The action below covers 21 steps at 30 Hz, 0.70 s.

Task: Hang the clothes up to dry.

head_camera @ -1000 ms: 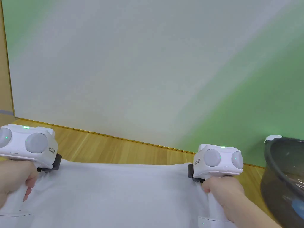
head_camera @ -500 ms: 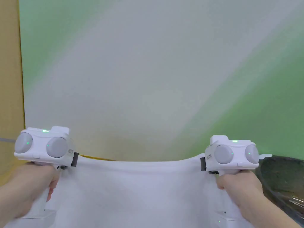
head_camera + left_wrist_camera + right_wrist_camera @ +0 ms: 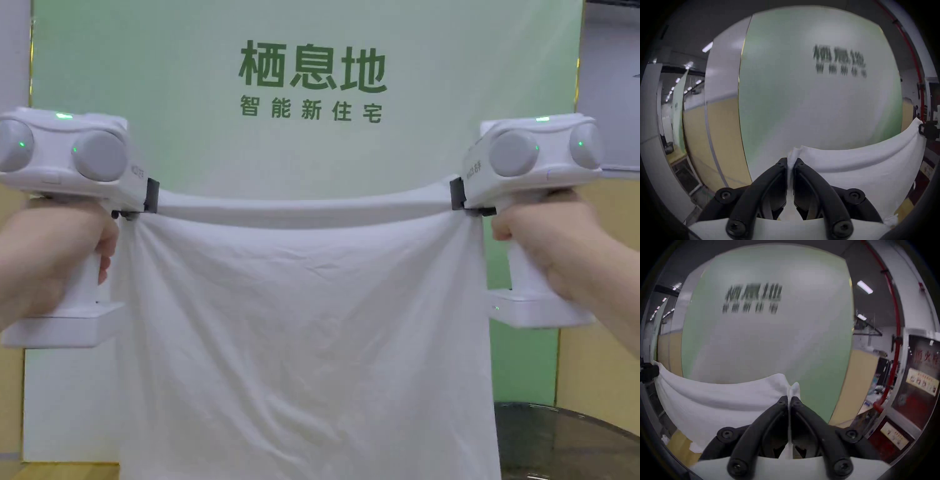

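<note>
Jaws of both grippers are pressed together on the white cloth (image 3: pixel 306 325), with only the thin fabric between them. In the left gripper view we see the left gripper (image 3: pixel 791 164) with its two black jaws closed almost fully, and a small tuft of the cloth sticks out above the tips. In the right gripper view the right gripper (image 3: pixel 789 400) shows the same: its jaws meet on a pinched fold of the cloth, and a little peak of fabric stands above them.

In the head view we hold the left gripper (image 3: pixel 150 197) and the right gripper (image 3: pixel 455 192) level with each other and well apart, each in one hand. The upper edge of the cloth runs between them as a rolled band that sags slightly in the middle. Below this edge the cloth hangs down flat, with some soft wrinkles, in front of a pale green panel (image 3: pixel 437 94) with dark green writing. A dark rounded surface (image 3: pixel 562 444) shows at the lower right.
</note>
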{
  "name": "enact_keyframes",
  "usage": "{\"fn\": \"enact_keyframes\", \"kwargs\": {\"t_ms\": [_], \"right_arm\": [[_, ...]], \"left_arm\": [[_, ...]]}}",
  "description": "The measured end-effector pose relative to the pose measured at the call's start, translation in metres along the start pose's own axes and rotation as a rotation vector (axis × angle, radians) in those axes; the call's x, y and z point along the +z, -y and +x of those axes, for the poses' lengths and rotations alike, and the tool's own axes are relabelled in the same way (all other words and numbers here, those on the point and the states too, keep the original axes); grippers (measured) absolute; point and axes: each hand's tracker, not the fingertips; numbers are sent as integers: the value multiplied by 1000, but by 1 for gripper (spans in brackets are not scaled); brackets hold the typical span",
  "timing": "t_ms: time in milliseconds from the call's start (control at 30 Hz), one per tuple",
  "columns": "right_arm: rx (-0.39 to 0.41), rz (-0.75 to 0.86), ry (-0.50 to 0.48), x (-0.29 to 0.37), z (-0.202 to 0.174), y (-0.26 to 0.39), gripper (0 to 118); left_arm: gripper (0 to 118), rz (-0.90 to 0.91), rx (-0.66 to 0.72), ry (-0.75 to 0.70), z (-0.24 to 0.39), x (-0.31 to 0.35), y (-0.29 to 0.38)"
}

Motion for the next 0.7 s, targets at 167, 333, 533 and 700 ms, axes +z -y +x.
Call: {"fn": "enact_keyframes", "kwargs": {"t_ms": [167, 333, 533, 700], "right_arm": [[-10, 115, 43, 70, 20, -75, 1], [-8, 194, 93, 111, 37, -115, 1], [-26, 212, 110, 134, 42, -127, 1], [-28, 201, 103, 133, 45, -124, 1]], "left_arm": [[3, 146, -11, -7, -3, 46, -75], [3, 227, -22, -46, -1, 75, -115], [3, 247, -1, -44, 1, 91, -130], [3, 239, 4, -45, 3, 96, -126]]}}
